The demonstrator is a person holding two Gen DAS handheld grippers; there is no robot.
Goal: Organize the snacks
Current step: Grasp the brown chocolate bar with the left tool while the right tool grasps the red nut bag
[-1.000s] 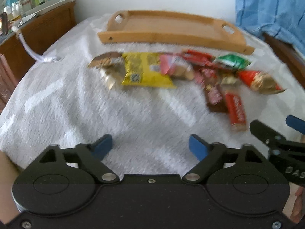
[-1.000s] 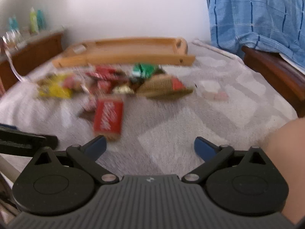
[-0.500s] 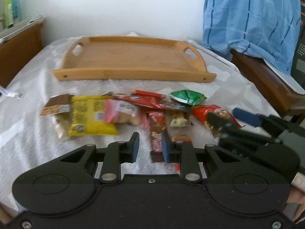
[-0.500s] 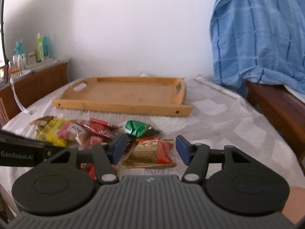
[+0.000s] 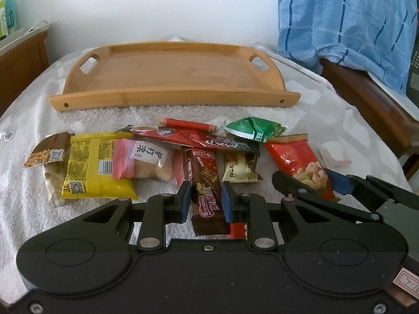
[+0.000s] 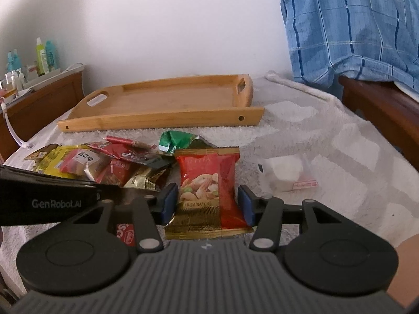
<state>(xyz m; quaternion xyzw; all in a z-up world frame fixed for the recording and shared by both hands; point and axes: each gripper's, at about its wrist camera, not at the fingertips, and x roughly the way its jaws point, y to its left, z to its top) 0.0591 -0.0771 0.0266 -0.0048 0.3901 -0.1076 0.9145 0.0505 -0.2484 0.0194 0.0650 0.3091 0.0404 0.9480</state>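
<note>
Because the snacks lie in a loose heap on the towel-covered bed (image 5: 309, 110), we keep the wooden tray (image 5: 172, 70) bare behind them as the likely place to sort them into, well apart from the pile. Nothing has reached it yet, so we judge the task is at its start. We bring both tools low and nearly level so each straddles a flat wrapper by its edges. Our right tongs (image 6: 207, 204) bracket the red nut packet (image 6: 209, 183) at the right end of the heap, pads at or just beside its sides; we cannot tell whether they grip it. Our left tongs (image 5: 206, 202) stand narrowly parted about the brown chocolate bar (image 5: 207, 191), pads against its long edges, seemingly pinching it, though that is unsure.
</note>
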